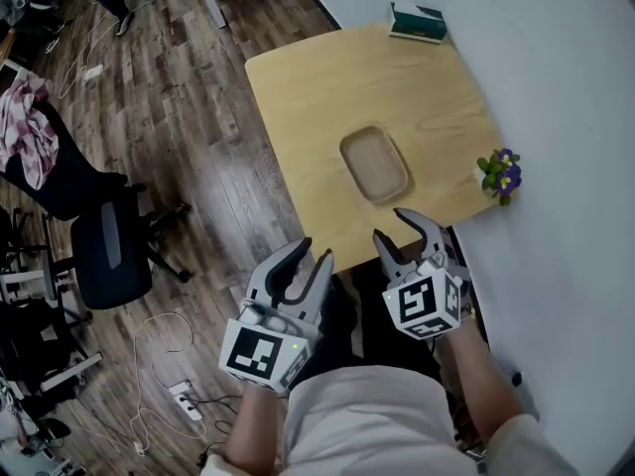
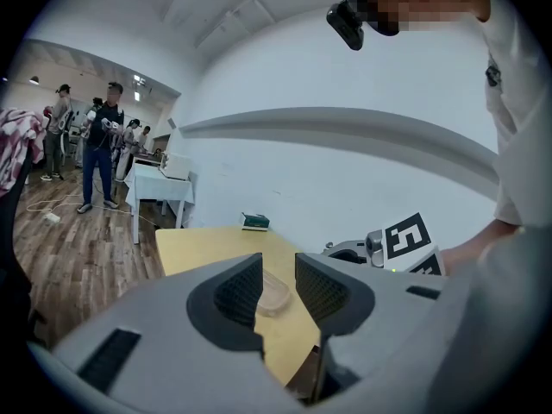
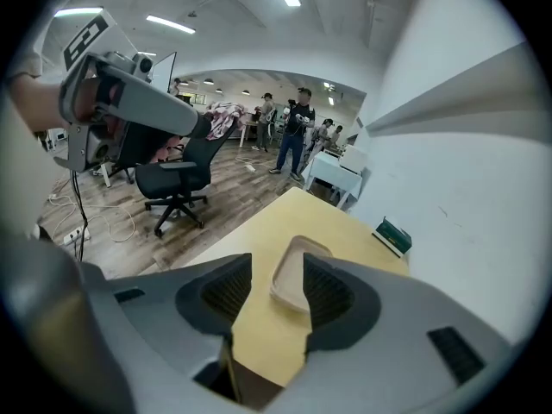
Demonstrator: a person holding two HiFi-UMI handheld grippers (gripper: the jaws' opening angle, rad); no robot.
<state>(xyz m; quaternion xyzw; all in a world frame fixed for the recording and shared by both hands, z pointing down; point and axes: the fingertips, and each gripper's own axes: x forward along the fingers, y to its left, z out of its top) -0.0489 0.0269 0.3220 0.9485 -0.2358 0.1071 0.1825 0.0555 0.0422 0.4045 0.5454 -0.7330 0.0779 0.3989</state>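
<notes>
Both grippers hover side by side just short of the near edge of a light wooden table (image 1: 298, 97). My left gripper (image 1: 313, 254) is open, with nothing between its jaws. My right gripper (image 1: 397, 228) is open too and holds nothing. A shallow beige tray (image 1: 374, 164) lies on the table just beyond them, nearest the right gripper. In the left gripper view the tray (image 2: 276, 293) shows through the gap of the left gripper (image 2: 278, 274), and the right gripper's marker cube (image 2: 405, 238) is at the right. In the right gripper view the tray (image 3: 289, 276) sits past the right gripper (image 3: 276, 272).
A green box (image 1: 417, 22) lies at the table's far edge and a small potted purple flower (image 1: 499, 174) at its right edge, by the white wall. A black office chair (image 1: 104, 236) and floor cables with a power strip (image 1: 184, 395) are to the left. People stand far off (image 3: 297, 136).
</notes>
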